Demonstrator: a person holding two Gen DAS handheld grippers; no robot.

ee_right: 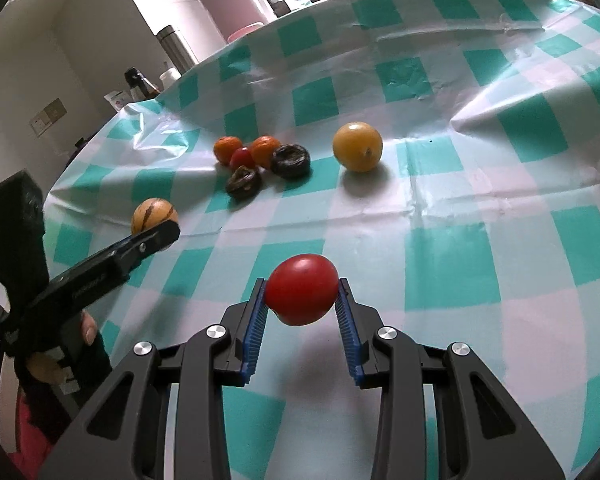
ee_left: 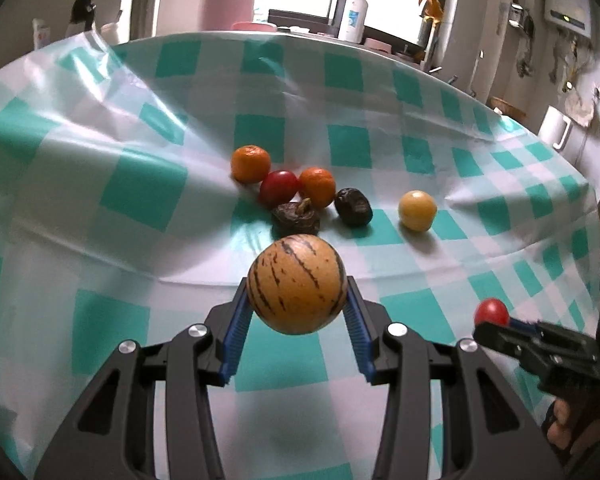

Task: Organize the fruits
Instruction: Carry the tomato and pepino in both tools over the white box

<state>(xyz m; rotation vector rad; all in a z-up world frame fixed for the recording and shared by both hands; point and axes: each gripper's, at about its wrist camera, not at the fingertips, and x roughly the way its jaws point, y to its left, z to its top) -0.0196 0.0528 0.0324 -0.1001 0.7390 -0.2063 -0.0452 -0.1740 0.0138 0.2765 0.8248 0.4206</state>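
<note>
My left gripper (ee_left: 297, 300) is shut on a striped tan melon-like fruit (ee_left: 296, 285) and holds it above the checked tablecloth; the fruit also shows in the right wrist view (ee_right: 153, 216). My right gripper (ee_right: 302, 294) is shut on a red tomato (ee_right: 301, 289), also seen in the left wrist view (ee_left: 491, 311). Ahead lies a cluster: two oranges (ee_left: 250, 163) (ee_left: 317, 186), a second red tomato (ee_left: 278, 188) and two dark wrinkled fruits (ee_left: 296, 219) (ee_left: 353, 206). A yellow round fruit (ee_left: 417, 210) sits apart to the right; it also shows in the right wrist view (ee_right: 357, 146).
The teal-and-white checked tablecloth (ee_left: 140, 200) is creased, with a raised fold at the left. Beyond the table's far edge stand a white bottle (ee_left: 353, 12), a steel flask (ee_left: 146, 2) and a pink container (ee_right: 228, 0).
</note>
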